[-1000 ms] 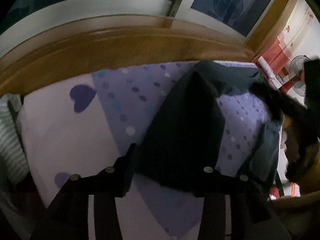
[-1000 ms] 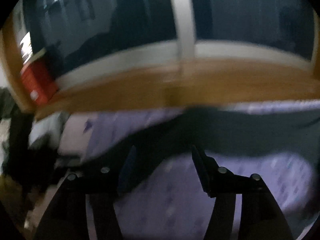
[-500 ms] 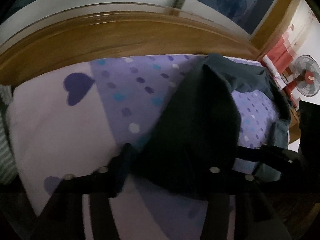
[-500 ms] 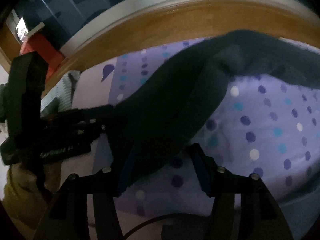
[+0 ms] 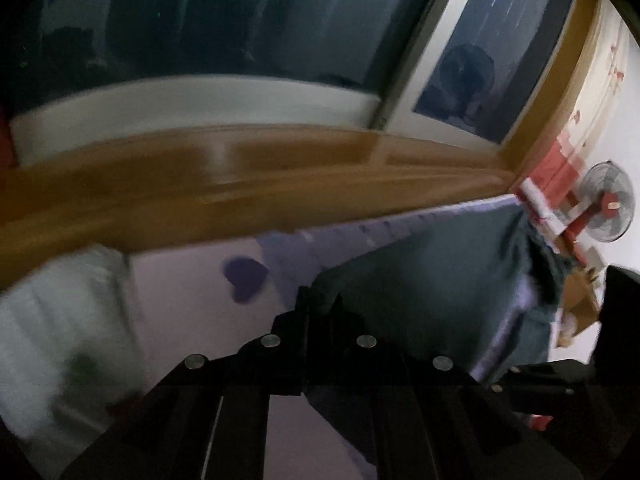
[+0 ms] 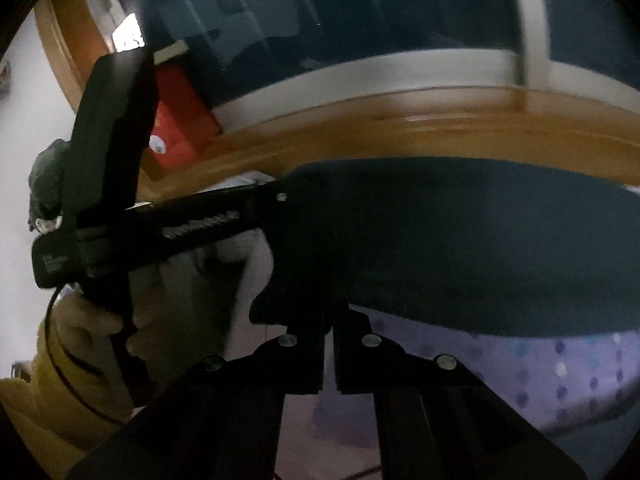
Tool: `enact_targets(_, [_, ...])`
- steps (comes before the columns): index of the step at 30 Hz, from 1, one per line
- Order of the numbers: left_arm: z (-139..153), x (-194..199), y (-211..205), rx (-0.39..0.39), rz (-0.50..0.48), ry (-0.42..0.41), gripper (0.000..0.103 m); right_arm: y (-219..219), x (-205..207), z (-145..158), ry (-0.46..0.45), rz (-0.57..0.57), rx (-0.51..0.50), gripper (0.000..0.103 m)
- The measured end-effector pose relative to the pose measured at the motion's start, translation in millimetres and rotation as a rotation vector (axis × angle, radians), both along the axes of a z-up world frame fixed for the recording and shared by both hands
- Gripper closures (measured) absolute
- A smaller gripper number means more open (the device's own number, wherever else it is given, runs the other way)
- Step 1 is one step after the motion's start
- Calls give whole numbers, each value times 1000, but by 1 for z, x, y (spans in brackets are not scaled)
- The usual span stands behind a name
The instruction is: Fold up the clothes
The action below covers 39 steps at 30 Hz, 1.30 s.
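My left gripper (image 5: 320, 312) and my right gripper (image 6: 329, 320) both pinch the dark garment's (image 6: 460, 240) edge — jaws closed on cloth, which hangs stretched above the polka-dot purple bedsheet (image 6: 560, 376). Beyond lies the wooden headboard (image 5: 240, 184) — then a dark window (image 5: 240, 20).

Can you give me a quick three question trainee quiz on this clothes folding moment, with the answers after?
1. True or false: both grippers have their jaws shut on the dark garment.
2. What does the bed sheet look like: A plain white, B purple with dots, C green stripes?
3. In the right wrist view, which device crosses the left side of the picture?

Key: 1 true, left gripper and right gripper both pinch it. 2 B. 3 the left gripper.
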State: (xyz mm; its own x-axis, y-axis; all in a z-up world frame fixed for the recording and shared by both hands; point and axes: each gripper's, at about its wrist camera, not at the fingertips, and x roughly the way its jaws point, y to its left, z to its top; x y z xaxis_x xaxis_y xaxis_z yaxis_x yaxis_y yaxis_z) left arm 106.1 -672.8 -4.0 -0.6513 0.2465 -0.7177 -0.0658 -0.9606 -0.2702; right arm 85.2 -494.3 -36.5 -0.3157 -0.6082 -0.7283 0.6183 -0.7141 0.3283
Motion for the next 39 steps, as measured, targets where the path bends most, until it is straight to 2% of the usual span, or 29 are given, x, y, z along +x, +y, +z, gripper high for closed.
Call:
enact_targets(2, [-10,-7,-3,-41,12,-13,96,-15,-1,5,5,23,-8,101])
enact_targets(5, [-46,-23,-10,-58,23,-82,95,-31,-10,-19,-11,27,47,101])
enact_targets(8, [-78,-27,-18,-24,51,-158,88,-40,-17,-54,-99,33,107,100])
enact_targets(10, [-82,-26,-23,7,68,-159,85,-38,-17,-70,-158,23,116,96])
enact_targets(11, [-80,-25,-24,1,76,-155,83,-33,-13,-68,-148,18,109,95])
enact_targets(12, [-78,-26,-23,-18,88,-153,79,-32,-10,-66,-160,39,114,93])
enact_targets(14, [-74,-24,-21,-67,109,-154,79,-30,-6,-61,-184,79,125,91])
enact_targets(16, [-67,-18,-18,-85,125,-152,79,-18,3,-51,-167,91,108,91])
enact_targets(20, [-52,3,-15,-105,135,-134,79,15,18,-25,-55,66,109,85])
enact_targets(24, [-34,25,-4,-62,101,-102,78,55,30,-2,58,-36,90,59])
enact_targets(28, [-18,34,33,-15,68,-68,77,102,29,15,94,-153,61,57])
enact_targets(33, [-6,38,111,-45,-47,-44,77,176,37,26,82,-291,16,57])
enact_targets(39, [-1,56,211,-6,-182,-79,77,266,56,24,46,-408,-7,57])
